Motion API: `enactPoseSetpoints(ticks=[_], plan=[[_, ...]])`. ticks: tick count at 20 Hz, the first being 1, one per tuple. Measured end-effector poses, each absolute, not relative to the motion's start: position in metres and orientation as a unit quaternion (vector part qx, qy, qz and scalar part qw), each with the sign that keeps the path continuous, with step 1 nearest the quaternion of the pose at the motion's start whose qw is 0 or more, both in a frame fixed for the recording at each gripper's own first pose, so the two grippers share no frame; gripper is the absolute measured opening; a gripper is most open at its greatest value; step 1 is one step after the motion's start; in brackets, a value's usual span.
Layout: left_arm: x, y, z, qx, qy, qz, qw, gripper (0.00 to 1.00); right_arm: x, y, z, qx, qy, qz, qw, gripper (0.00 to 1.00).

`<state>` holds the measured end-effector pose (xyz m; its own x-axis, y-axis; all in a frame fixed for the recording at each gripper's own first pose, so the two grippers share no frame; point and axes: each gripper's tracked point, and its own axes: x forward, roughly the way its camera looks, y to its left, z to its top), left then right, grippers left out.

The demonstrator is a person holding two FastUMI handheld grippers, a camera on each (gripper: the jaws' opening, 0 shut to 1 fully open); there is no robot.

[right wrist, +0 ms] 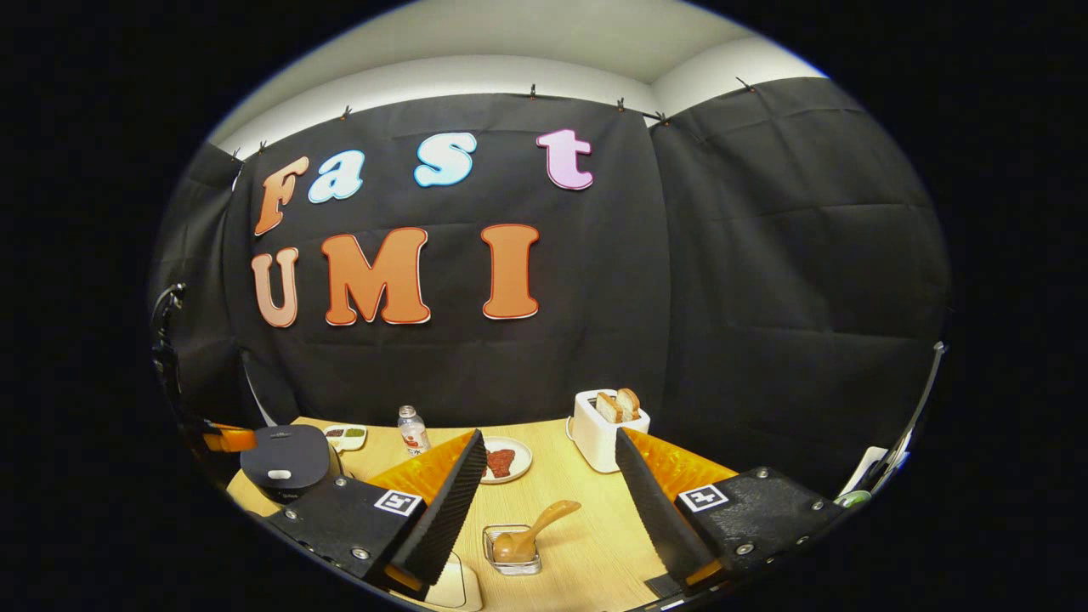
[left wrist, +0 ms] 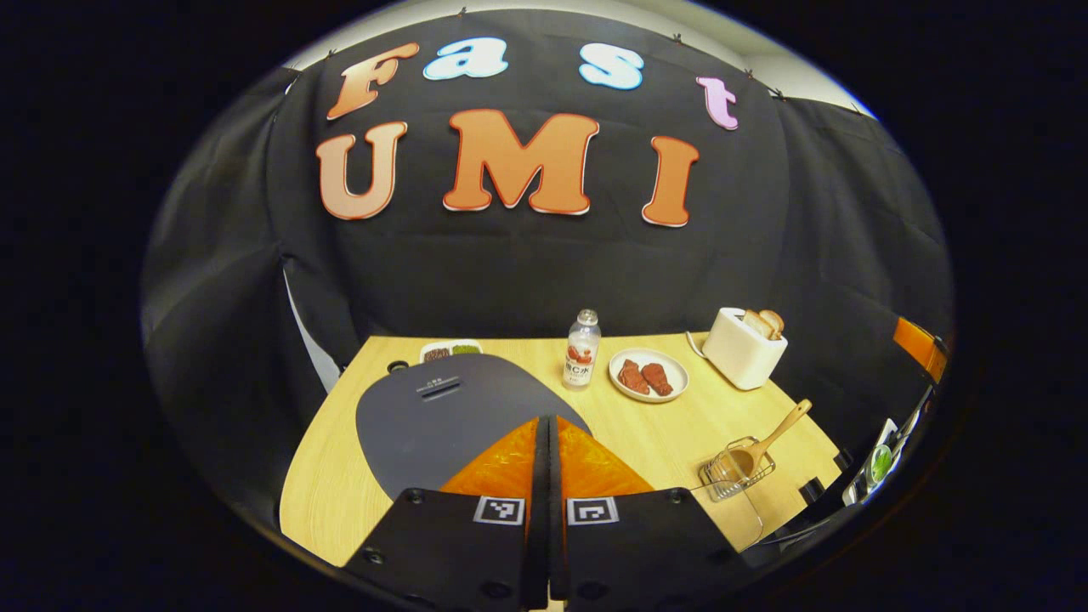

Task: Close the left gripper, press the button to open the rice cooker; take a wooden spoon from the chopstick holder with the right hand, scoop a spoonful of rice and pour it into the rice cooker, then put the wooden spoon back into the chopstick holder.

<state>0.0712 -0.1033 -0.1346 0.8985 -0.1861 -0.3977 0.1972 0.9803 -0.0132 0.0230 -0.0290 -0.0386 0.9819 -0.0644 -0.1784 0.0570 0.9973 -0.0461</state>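
Fingers of the left claw [left wrist: 548, 425] lie pressed together with nothing between them, their tips poised over the closed dark lid of the rice cooker [left wrist: 442, 416]; whether they touch the lid cannot be told. In the left gripper view the cooker appears as a broad, smooth, matte oval with a small slotted plate near its far edge, its writing too small to read. The right gripper view shows the same cooker from the side as a squat rounded body with a pale button on top, and beside it the left claw's far end and cable.

The right claw [right wrist: 548, 476] stands wide apart, holding nothing, above the pale wood-grain surface [right wrist: 586, 544]. Between its ridged fingers [right wrist: 450, 501], lower down, sits the chopstick holder [right wrist: 510, 548], seen here as a small square clear-sided box; the left gripper view shows it as a wire basket with a clear container just beside it. The wooden spoon [right wrist: 531, 531] rests in the holder, bowl down, handle tilted up to the right.

At the back of the surface stand a clear plastic bottle [left wrist: 582, 350] with a red-and-white label, a round white plate of reddish-brown pieces [left wrist: 648, 375], a white toaster [left wrist: 744, 347] with two bread slices upright in it, and a small divided dish [left wrist: 450, 349].
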Motion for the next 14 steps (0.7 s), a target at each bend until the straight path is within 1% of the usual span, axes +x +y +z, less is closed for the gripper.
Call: enactPoseSetpoints(ticks=[3, 7, 8, 12, 13, 14], plan=[[0.078, -0.1, -0.158, 0.024, 0.234, -0.097, 0.967, 0.05, 0.024, -0.038, -0.043, -0.026, 0.096, -0.039, 0.994, 0.94], [0.087, -0.097, -0.177, 0.026, 0.254, -0.094, 0.962, 0.03, 0.023, -0.046, -0.046, -0.031, 0.101, -0.045, 0.993, 0.94], [0.087, -0.095, -0.18, 0.025, 0.259, -0.093, 0.961, 0.06, 0.023, -0.047, -0.048, -0.029, 0.102, -0.046, 0.993, 0.94], [0.078, -0.091, -0.203, 0.02, 0.291, -0.087, 0.953, 0.05, 0.021, -0.051, -0.05, -0.025, 0.105, -0.052, 0.993, 0.94], [0.081, -0.091, -0.2, 0.021, 0.277, -0.088, 0.957, 0.05, 0.02, -0.053, -0.051, -0.026, 0.106, -0.054, 0.993, 0.94], [0.08, -0.091, -0.205, 0.023, 0.288, -0.09, 0.953, 0.05, 0.02, -0.053, -0.052, -0.025, 0.108, -0.055, 0.992, 0.94]])
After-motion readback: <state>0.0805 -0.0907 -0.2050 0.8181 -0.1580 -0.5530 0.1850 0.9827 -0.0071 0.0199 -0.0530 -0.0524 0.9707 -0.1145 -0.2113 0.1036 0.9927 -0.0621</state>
